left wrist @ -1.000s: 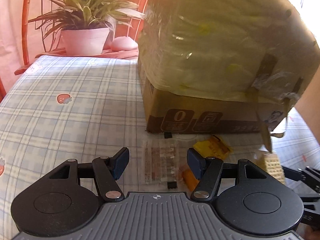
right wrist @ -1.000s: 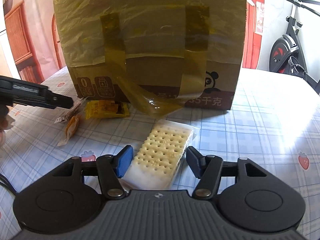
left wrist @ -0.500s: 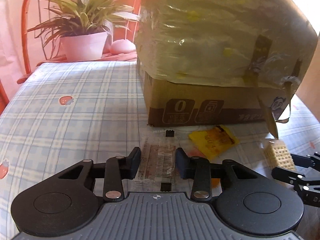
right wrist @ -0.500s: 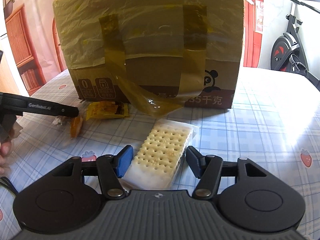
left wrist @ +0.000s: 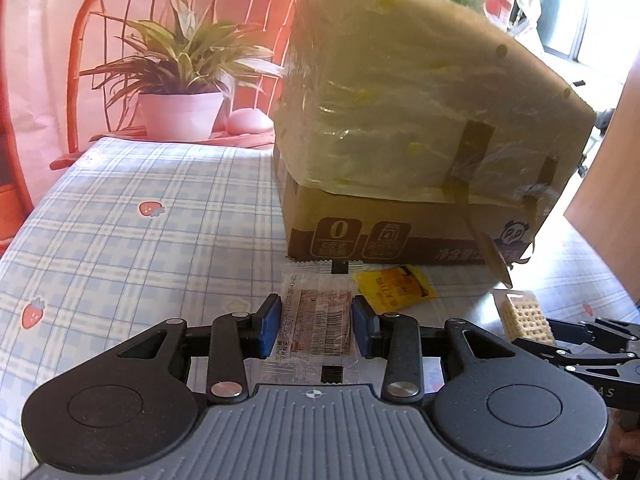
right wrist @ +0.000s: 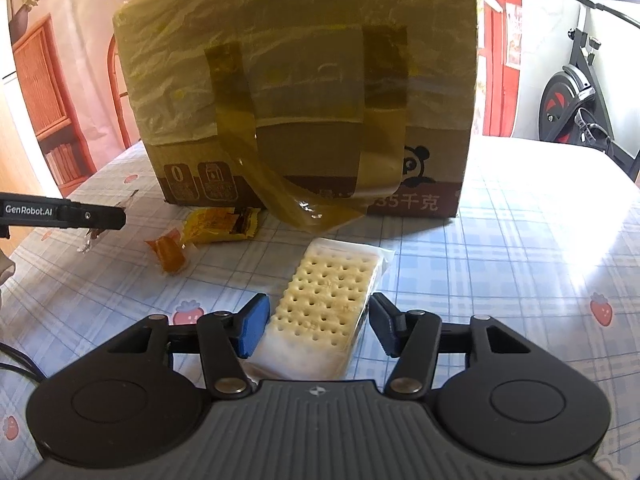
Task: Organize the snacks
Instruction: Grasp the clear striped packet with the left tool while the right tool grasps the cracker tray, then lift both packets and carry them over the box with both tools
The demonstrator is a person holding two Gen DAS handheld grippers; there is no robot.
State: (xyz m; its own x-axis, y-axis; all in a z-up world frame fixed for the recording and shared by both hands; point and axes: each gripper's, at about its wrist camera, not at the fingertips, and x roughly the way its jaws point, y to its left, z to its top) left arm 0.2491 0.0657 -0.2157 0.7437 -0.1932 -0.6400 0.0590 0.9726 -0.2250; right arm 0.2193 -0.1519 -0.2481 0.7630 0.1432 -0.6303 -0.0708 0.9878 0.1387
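Left tool [left wrist: 316,322] clamped across the clear snack packet [left wrist: 316,316], lifting it clear of the tabletop [left wrist: 140,240] near the box [left wrist: 400,232]; right tool [right wrist: 318,326] closing on, not yet pinching, the cracker pack [right wrist: 328,300].

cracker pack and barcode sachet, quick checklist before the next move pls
1. Left hand-held gripper pinching the clear barcode sachet: ok, pads on both edges.
2. Right hand-held gripper gripping the cracker pack: not ok, right pad stands off it.
3. Cracker pack centred between the right pads: ok.
4. Yellow packet and orange candy outside both grips: ok.
5. Cardboard box open to receive snacks: cannot tell, plastic covers its visible sides.
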